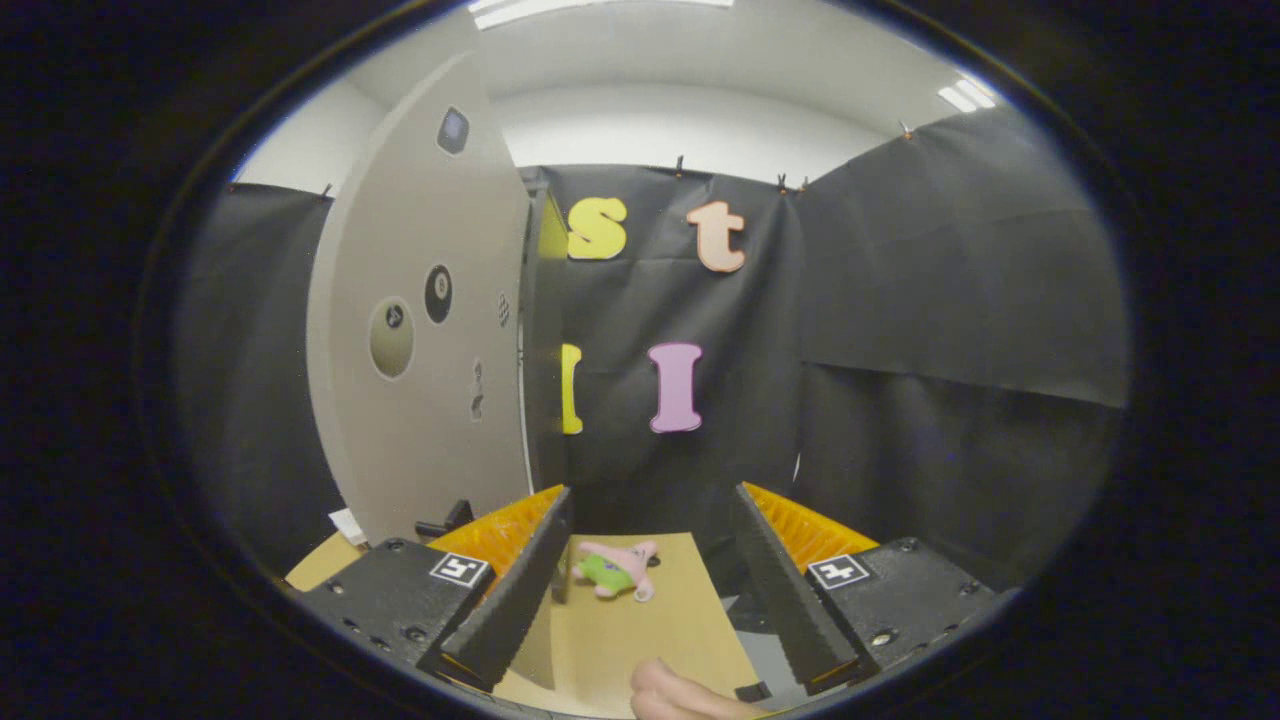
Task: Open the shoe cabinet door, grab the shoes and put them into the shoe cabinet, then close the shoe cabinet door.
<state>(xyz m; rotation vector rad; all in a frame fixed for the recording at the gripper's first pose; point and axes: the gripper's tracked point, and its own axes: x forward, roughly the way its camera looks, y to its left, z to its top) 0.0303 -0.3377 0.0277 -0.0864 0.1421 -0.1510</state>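
Door swung open, jaws idle.
I'm seeing the cabinet door [420, 330] standing open left of the gripper [650, 510]; its fingers are spreading wide, gripping nothing. Shoe [617, 570] is lying on the table [650, 630] between them, hand [675, 695] resting just below.

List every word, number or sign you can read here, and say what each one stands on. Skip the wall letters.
No text can be read.
Door: round stickers and small marks, too small and blurred to read.
Gripper: two square markers, black-and-white patterns with no words or numbers.
The gripper's fingers stand open, with the pink item between them; no writing is legible on it.
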